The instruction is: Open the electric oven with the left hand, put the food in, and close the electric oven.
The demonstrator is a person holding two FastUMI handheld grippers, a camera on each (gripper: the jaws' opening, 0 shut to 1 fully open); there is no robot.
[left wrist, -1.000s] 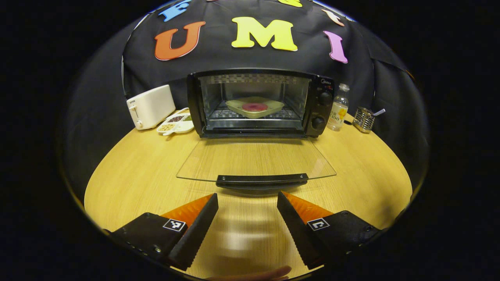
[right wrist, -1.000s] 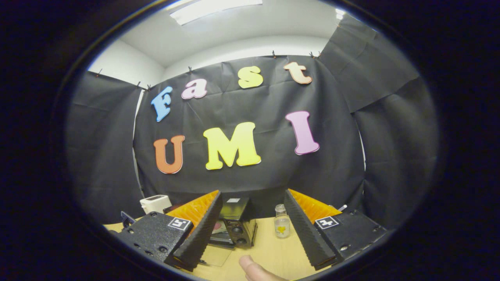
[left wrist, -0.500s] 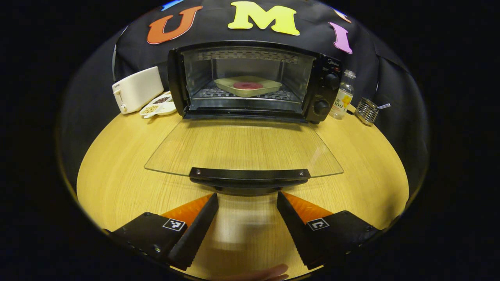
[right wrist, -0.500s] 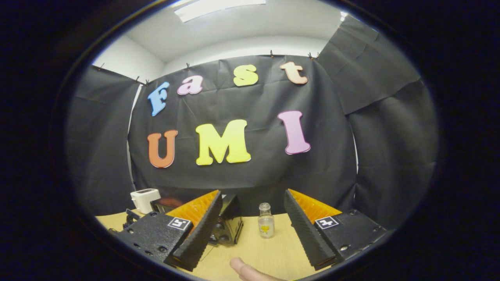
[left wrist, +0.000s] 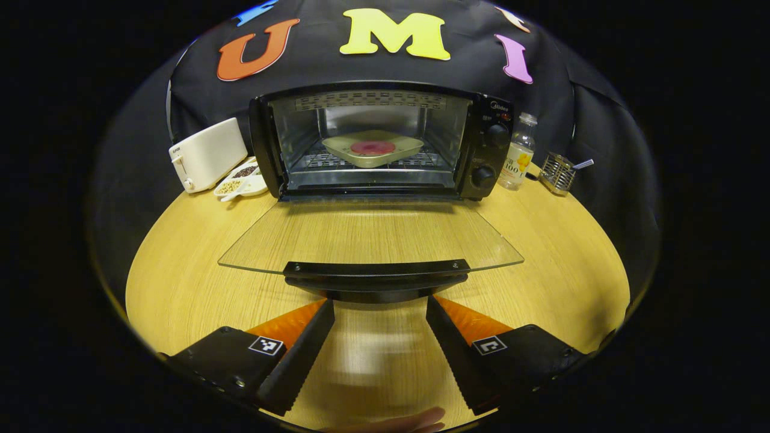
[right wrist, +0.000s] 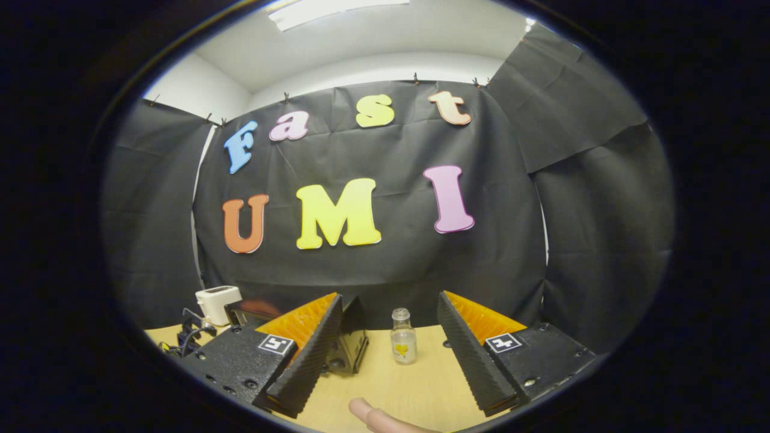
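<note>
1. The electric oven (left wrist: 373, 141) stands at the table's (left wrist: 180, 264) far side, its glass door (left wrist: 370, 234) lying flat, open toward the left gripper (left wrist: 379, 337).
2. The door's black bar handle (left wrist: 376, 272) runs crosswise, just ahead of the left gripper's spread, empty fingers.
3. A cream dish holding red food (left wrist: 373, 147) sits on the wire rack inside.
4. The right gripper (right wrist: 391, 355), also spread and empty, points over the table toward a clear bottle (right wrist: 403, 346); it looks farther from the handle.

The oven (left wrist: 379, 141) is black with a clear glass door (left wrist: 370, 234); inside, a cream dish (left wrist: 373, 149) holds a red round of food (left wrist: 373, 147). The toaster (left wrist: 206, 154) is white, the desk (left wrist: 180, 264) pale yellow woodgrain. The fingers (left wrist: 301, 352) are black backed with orange, each bearing 1 black-and-white square marker.
</note>
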